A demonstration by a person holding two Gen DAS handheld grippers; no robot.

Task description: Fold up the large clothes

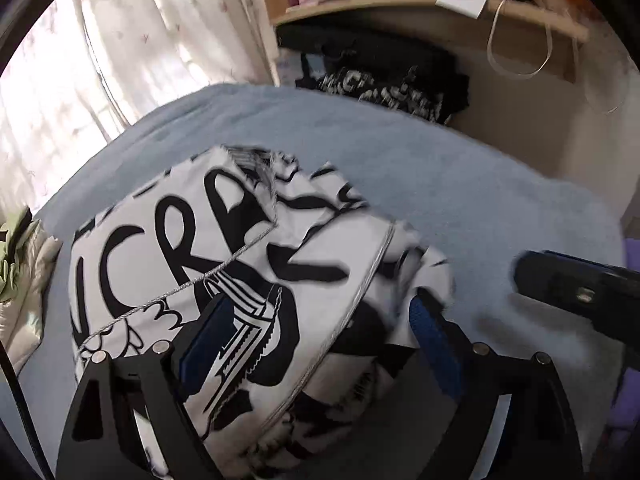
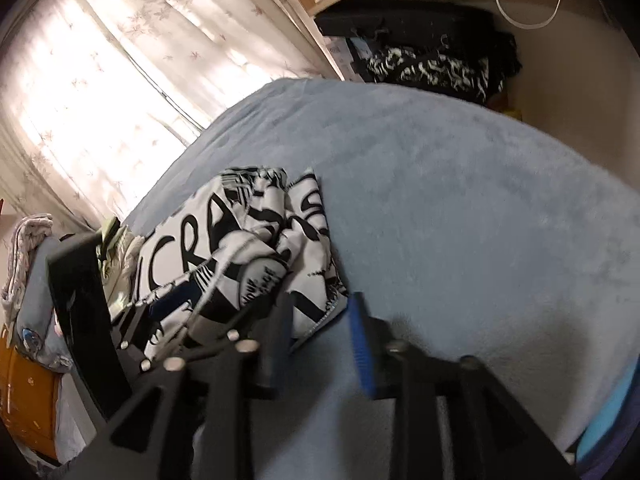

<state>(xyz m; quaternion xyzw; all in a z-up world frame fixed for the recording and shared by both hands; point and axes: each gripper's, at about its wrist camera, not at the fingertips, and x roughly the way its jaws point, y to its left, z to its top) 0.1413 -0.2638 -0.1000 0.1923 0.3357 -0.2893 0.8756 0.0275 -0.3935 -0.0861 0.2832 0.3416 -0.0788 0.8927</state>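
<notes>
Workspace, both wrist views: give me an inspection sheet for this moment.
Surface: blue blanket, mostly bare.
Job's things: printed garment folded into a bundle, lying on the blanket.
Clutter: dark printed clothes beyond the blanket; pale green item beside the garment.
Grippers: left gripper open over the garment; right gripper open beside it, holding nothing.
Cables: white cord hanging from the shelf.
Surroundings: curtain, shelf.

The pale blue blanket [image 2: 460,200] lies bare to the right of and beyond the folded black-and-white garment [image 1: 224,264] — wide room there. On the garment's left, a pale green bundle [image 1: 20,248] sits just beside it. At the far edge, dark printed clothes [image 2: 432,64] pile under a wooden shelf [image 1: 420,4] — low clearance
</notes>
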